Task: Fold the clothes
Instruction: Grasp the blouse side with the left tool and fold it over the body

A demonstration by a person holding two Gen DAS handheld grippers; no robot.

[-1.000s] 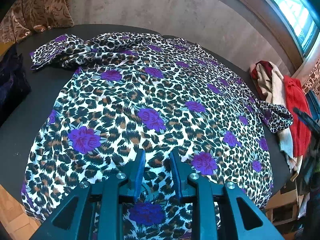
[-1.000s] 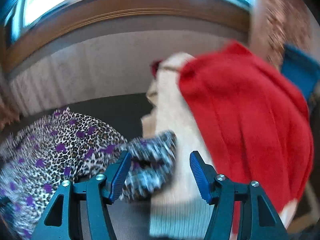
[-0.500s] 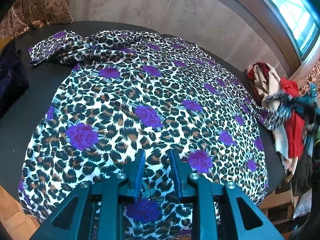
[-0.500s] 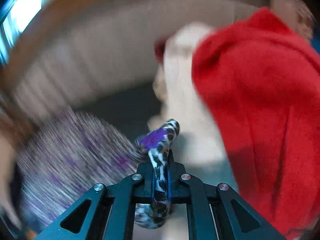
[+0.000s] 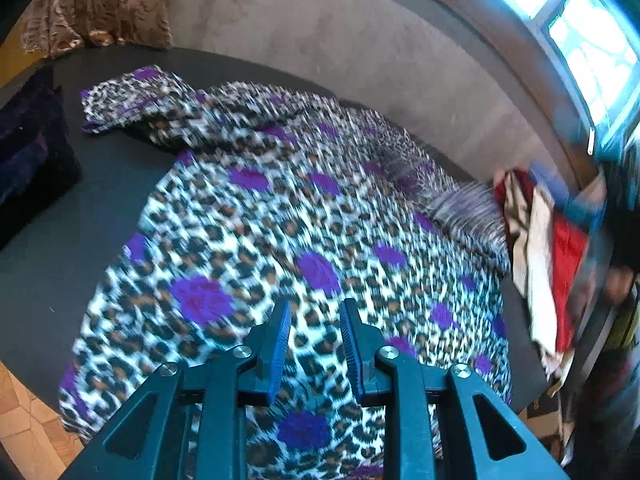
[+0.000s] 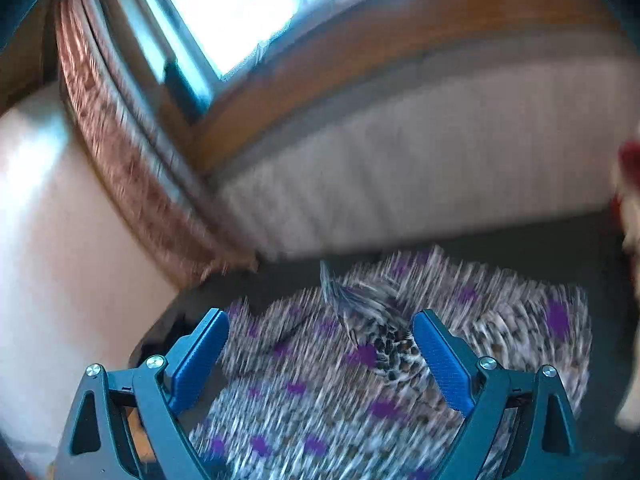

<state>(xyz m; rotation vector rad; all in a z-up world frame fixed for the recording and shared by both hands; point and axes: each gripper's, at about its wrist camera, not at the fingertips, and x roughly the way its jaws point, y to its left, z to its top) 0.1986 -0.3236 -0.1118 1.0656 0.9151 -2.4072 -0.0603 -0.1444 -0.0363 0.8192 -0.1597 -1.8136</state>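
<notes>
Half a second earlier the right gripper point(image 6: 320, 356) was pinching the sleeve point(image 6: 372, 320) of the leopard-print garment point(image 5: 288, 240) beside the red and cream clothes point(image 5: 540, 248); its jaws have just been opening, and they are now standing wide with the sleeve loose between them, touching neither blue pad as far as the blurred right wrist view is showing. The sleeve, formerly lying out towards the clothes pile, is now sitting over the body of the garment (in the left wrist view it is appearing as a grey, smeared fold near the garment's right edge). The right wrist camera has also swung away from the pile, which is now showing only at the far right edge of its picture.

The left gripper point(image 5: 314, 344) is hovering over the near hem of the garment, its jaws partly parted and nothing pressed between the pads.

The garment is lying spread across the dark table point(image 5: 80, 216), its other sleeve bunched at the far left corner. A dark purple item point(image 5: 28, 152) is resting on the table's left side, apart from the garment. A patterned brown curtain point(image 5: 100, 4) is hanging at the far left, and a window point(image 5: 592, 40) is glowing at the upper right.
</notes>
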